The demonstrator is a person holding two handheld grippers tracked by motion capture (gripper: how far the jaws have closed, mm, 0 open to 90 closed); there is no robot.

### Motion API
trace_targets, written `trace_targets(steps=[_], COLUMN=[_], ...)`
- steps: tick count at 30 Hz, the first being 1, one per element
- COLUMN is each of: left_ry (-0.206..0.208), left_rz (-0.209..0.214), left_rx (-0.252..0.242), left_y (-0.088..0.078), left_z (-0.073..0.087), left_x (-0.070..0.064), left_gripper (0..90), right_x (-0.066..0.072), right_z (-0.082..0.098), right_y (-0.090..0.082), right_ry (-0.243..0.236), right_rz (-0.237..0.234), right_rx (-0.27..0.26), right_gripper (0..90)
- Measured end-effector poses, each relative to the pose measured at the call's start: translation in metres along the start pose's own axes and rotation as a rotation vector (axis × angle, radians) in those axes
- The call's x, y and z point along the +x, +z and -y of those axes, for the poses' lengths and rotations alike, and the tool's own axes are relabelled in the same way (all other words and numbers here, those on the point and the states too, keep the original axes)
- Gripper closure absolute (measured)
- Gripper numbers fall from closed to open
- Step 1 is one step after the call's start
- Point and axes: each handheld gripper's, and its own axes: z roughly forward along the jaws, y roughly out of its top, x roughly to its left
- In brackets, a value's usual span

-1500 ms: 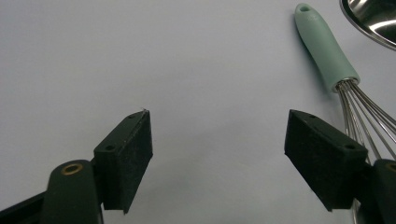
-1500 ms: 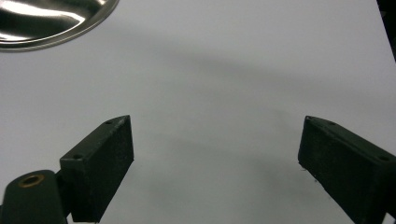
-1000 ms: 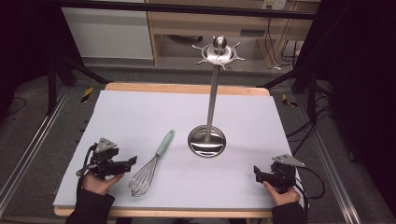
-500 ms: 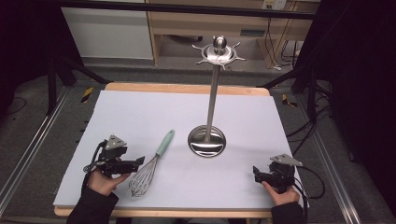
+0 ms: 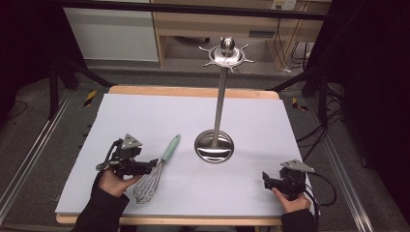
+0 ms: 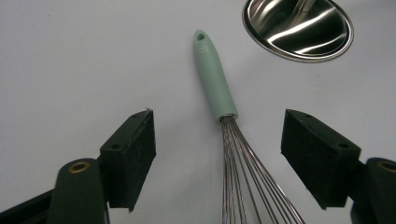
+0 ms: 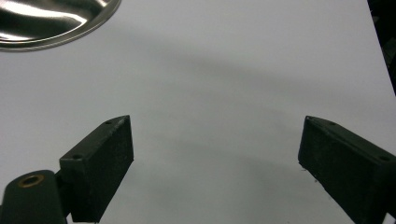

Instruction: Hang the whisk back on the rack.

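Both my grippers' jaws are sitting wide apart, nothing clamped in either. My left gripper [image 5: 151, 166] is hovering low over the white table cover [image 5: 145, 116] at its near-left, jaws straddling the whisk [image 5: 155, 169]: in the left gripper view [image 6: 219, 154] the wire loops [image 6: 252, 182] are running up between the two black pads, one pad [image 6: 133, 151] off to the left of the wires, the other [image 6: 317, 156] off to the right, neither touching them. Whisk is lying flat on the cover, mint-green handle [image 6: 214, 77] pointing away from me toward the stand, small hole at the handle's far tip, wire end toward my left hand [image 5: 116, 181]. Handle tip is lying near the stand's round steel base [image 5: 213, 146] but apart from it.

My right gripper [image 5: 267, 180] is resting at the near-right of the cover, well apart from the whisk, held by my right hand [image 5: 290, 198]. In the right gripper view [image 7: 215, 163] bare white cover is lying between the pads, with the edge of the shiny base [image 7: 51, 21] showing top left.

Stand is standing upright mid-table, thin steel pole [image 5: 220, 104] rising to a spiked round top [image 5: 226, 52] with a ball knob. Hooks on top are carrying nothing I can see.
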Motion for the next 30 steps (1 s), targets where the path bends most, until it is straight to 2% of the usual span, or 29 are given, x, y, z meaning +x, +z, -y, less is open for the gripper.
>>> trace_targets(steps=[7, 10, 14, 19, 24, 27, 30], left_ry=[0.013, 0.038, 0.035, 0.037, 0.076, 0.063, 0.060], left_rz=[0.007, 0.011, 0.027, 0.035, 0.023, 0.040, 0.033], left_rx=[0.017, 0.030, 0.021, 0.041, 0.068, 0.077, 0.089], left_y=[0.003, 0.005, 0.008, 0.013, 0.018, 0.021, 0.024], left_z=[-0.008, -0.011, -0.013, -0.015, -0.018, -0.020, -0.021], left_x=[-0.005, -0.007, -0.009, -0.009, -0.012, -0.013, -0.014], left_gripper=[30.3, 31.1, 33.1, 35.2, 38.6, 36.9, 37.0], right_x=[0.000, 0.000, -0.001, -0.001, -0.001, -0.001, -0.001], right_z=[0.000, 0.001, 0.000, 0.001, 0.001, 0.001, 0.001], right_y=[0.000, 0.000, -0.001, -0.001, -0.001, 0.000, 0.000], right_ry=[-0.001, 0.005, 0.006, 0.008, 0.006, -0.001, -0.007], right_rz=[-0.002, -0.006, -0.010, -0.012, -0.010, -0.010, -0.011], right_rx=[0.000, 0.001, -0.002, -0.003, 0.002, 0.002, 0.002], right_gripper=[10.7, 10.7, 10.8, 10.8, 10.7, 10.7, 10.8])
